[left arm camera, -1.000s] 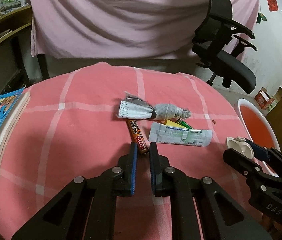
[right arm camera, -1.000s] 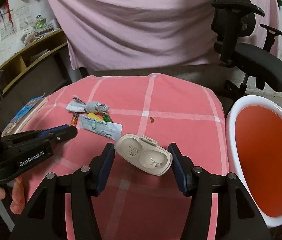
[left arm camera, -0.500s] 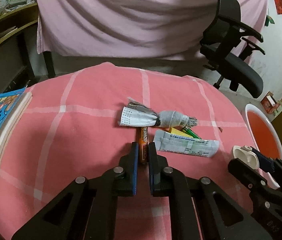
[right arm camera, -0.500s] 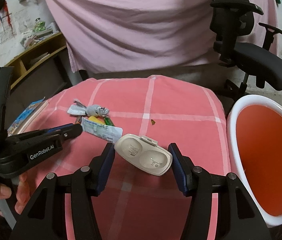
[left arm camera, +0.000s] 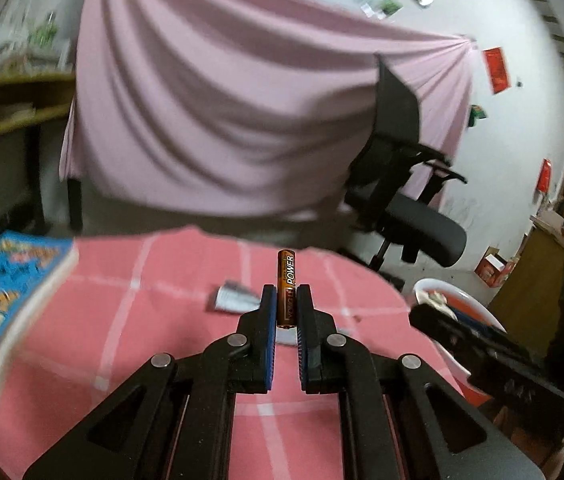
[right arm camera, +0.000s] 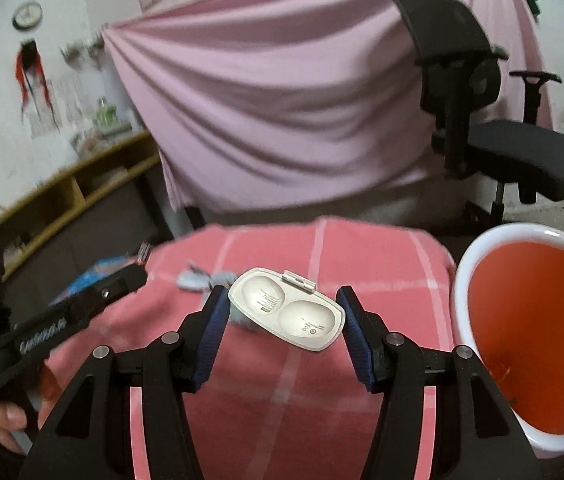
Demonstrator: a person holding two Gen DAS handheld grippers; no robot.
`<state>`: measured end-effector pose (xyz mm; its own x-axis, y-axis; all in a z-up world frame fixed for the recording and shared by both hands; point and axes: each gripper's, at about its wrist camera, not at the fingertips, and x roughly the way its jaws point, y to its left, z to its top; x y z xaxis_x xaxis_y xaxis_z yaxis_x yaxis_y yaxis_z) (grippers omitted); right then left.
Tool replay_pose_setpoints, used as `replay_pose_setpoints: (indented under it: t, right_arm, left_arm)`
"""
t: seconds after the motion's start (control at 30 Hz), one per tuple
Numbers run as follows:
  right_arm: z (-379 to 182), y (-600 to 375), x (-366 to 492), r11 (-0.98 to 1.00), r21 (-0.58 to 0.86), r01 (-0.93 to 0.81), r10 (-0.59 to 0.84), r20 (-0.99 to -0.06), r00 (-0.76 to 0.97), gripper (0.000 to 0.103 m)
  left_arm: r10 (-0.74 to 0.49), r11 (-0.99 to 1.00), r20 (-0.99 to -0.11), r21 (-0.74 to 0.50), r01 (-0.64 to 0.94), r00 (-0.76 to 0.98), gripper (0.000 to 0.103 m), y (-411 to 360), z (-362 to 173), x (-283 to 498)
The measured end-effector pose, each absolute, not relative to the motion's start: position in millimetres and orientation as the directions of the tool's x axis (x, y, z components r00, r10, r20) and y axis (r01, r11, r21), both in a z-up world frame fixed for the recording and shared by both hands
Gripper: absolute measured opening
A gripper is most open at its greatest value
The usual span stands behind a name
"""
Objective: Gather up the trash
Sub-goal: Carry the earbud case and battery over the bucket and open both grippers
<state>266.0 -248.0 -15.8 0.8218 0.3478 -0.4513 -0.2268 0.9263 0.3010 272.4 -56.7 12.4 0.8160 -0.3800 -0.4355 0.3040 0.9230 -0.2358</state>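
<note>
Left hand-held gripper point(left arm camera: 286, 304) has lifted the battery point(left arm camera: 286, 280), pinched nearly shut, off the bench point(left arm camera: 185, 320); right hand-held gripper point(right arm camera: 282, 312), half-open, clamps a white plastic case point(right arm camera: 286, 314); bin point(right arm camera: 462, 280) at three o'clock awaits both.

We observe a blue comic book point(left arm camera: 5, 300) at the left edge of the pink checked surface point(left arm camera: 153, 320). A pink sheet point(left arm camera: 241, 120) hangs beyond; a black office chair point(right arm camera: 494, 128) stands far right.
</note>
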Motion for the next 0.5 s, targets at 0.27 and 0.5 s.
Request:
replay_pose_setpoints:
  t: [0.27, 0.5]
  right_arm:
    - [11, -267, 229, 0.936, 0.281, -0.212, 0.268, -0.176, 0.947, 0.053]
    - [22, -304, 205, 0.947, 0.307, -0.099, 0.108, -0.01, 0.994, 0.053]
  left_arm:
    - [-0.39, 0.918, -0.341, -0.22, 0.33, 0.856, 0.007, -74, 32, 243]
    - [-0.444, 0.895, -0.309, -0.19, 0.403, 0.841, 0.007, -112, 59, 236]
